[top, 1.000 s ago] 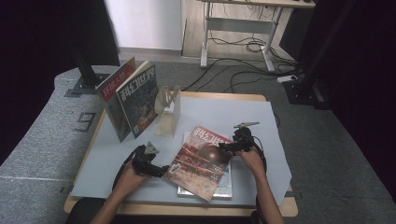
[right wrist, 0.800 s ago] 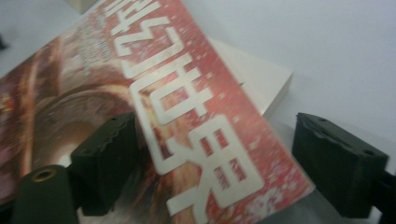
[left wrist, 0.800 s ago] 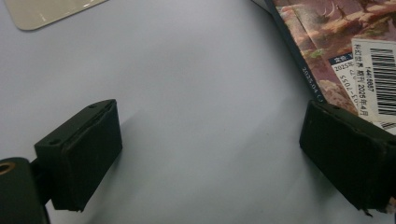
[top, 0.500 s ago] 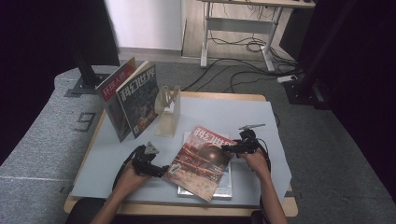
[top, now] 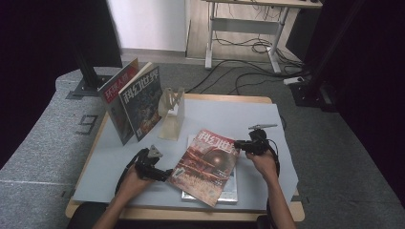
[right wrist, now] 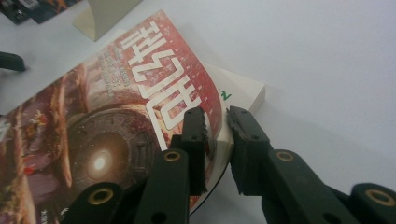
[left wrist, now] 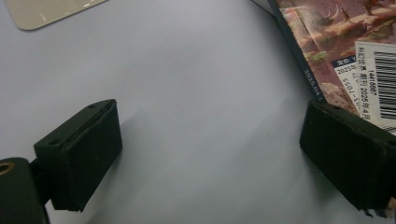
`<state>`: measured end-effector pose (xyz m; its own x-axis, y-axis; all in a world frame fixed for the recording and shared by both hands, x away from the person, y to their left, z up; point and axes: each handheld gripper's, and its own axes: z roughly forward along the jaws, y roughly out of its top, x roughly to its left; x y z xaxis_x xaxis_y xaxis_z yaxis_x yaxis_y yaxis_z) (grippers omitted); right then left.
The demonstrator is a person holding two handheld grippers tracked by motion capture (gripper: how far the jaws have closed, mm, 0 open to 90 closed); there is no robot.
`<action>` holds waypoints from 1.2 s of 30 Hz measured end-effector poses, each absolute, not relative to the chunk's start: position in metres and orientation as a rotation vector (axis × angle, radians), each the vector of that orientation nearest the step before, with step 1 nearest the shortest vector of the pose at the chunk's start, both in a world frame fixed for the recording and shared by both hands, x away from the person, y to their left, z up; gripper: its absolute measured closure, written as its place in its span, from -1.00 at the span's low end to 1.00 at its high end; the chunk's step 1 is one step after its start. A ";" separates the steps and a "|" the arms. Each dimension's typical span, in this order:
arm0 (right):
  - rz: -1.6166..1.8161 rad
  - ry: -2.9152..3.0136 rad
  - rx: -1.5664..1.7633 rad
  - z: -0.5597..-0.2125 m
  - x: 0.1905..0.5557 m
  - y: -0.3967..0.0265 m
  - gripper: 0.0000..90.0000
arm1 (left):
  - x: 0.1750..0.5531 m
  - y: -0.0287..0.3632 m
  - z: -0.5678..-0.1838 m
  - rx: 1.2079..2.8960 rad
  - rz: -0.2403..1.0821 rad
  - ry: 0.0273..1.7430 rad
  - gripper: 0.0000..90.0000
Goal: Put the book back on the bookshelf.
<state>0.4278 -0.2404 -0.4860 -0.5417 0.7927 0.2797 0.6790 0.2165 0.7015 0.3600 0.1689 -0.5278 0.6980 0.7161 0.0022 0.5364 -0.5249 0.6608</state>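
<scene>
Two magazines [top: 136,100] stand upright at the far left of the grey-covered table [top: 224,117], with a pale bookend [top: 173,114] just to their right. Nearer the person, the left gripper [top: 165,174] rests on the table with its jaws spread wide, one jaw beside the lower left corner of the red magazine [top: 206,164], nothing between them. That magazine lies tilted on a white book [right wrist: 236,93], and the right gripper [right wrist: 215,122] has its jaws drawn narrow on the magazine's curled right edge
</scene>
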 end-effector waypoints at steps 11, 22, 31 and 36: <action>1.263 2.325 1.307 -0.461 0.414 -0.230 0.83 | 0.361 0.168 -0.527 2.266 0.356 0.956 -0.87; 1.295 2.295 1.233 -0.446 0.404 -0.224 0.85 | 0.363 0.173 -0.522 2.260 0.305 0.973 -0.76; 1.349 2.271 1.155 -0.427 0.394 -0.219 0.85 | 0.364 0.173 -0.513 2.241 0.278 0.951 -0.68; 1.361 2.267 1.112 -0.417 0.389 -0.216 0.85 | 0.366 0.173 -0.501 2.209 0.269 0.930 -0.67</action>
